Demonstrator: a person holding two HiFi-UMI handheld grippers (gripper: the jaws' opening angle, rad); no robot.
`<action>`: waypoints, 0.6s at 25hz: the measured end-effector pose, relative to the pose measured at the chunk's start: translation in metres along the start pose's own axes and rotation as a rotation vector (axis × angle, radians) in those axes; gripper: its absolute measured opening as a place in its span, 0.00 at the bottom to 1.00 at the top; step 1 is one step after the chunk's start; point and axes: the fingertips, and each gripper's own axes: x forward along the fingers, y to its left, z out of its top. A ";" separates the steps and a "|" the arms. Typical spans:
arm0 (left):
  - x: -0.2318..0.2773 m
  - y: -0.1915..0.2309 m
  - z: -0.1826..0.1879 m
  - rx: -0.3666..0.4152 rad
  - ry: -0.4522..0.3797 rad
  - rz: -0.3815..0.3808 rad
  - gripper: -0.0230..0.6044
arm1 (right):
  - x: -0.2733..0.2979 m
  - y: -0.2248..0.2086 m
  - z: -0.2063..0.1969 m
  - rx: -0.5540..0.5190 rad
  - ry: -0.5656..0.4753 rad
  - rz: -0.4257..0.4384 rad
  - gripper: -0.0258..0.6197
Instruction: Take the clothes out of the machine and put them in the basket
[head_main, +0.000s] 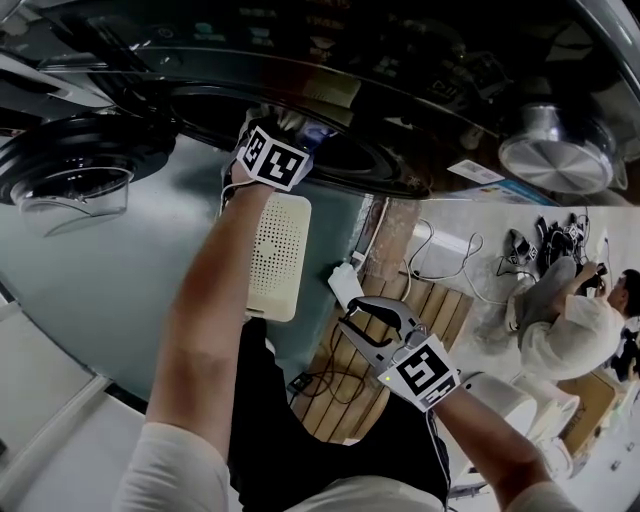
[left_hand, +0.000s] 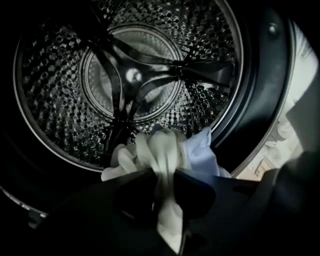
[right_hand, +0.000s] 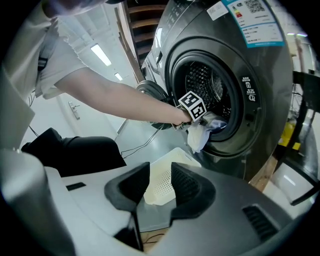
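Starting nearest, the right gripper (right_hand: 161, 176) is held short of the machine (right_hand: 272, 95). Its jaws are parted and nothing is gripped; only the basket (right_hand: 161, 189) is seen through the gap, farther off. The basket, pale and perforated, is set on the floor in front of the machine, below its open mouth.

Beyond the basket, the left gripper (left_hand: 165, 172) is held at the machine's mouth, and its jaws are clamped on a white cloth (left_hand: 162, 150). A fold of that cloth is pinched between the pads and trails down between them, while the rest is bunched just past the tips. A light blue cloth (left_hand: 204, 150) is pressed against the white one on its right side. Both cloths are gathered at the lower lip of the machine's opening, and part of the bundle is seen hanging outside it.

Deeper inside the machine, the steel drum (left_hand: 55, 105) is shown with its dimpled wall and dark ribs. The door (right_hand: 150, 91) is swung open, left of the machine's mouth in the right gripper view.
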 end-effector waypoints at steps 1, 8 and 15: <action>-0.003 -0.001 0.001 0.002 -0.004 0.002 0.13 | 0.001 0.001 0.001 0.004 0.000 0.003 0.23; -0.026 -0.004 0.004 -0.029 -0.041 0.009 0.10 | -0.003 0.008 0.007 -0.004 -0.005 0.017 0.23; -0.059 -0.006 0.016 -0.096 -0.117 0.031 0.09 | -0.016 0.016 0.002 -0.018 -0.011 0.036 0.23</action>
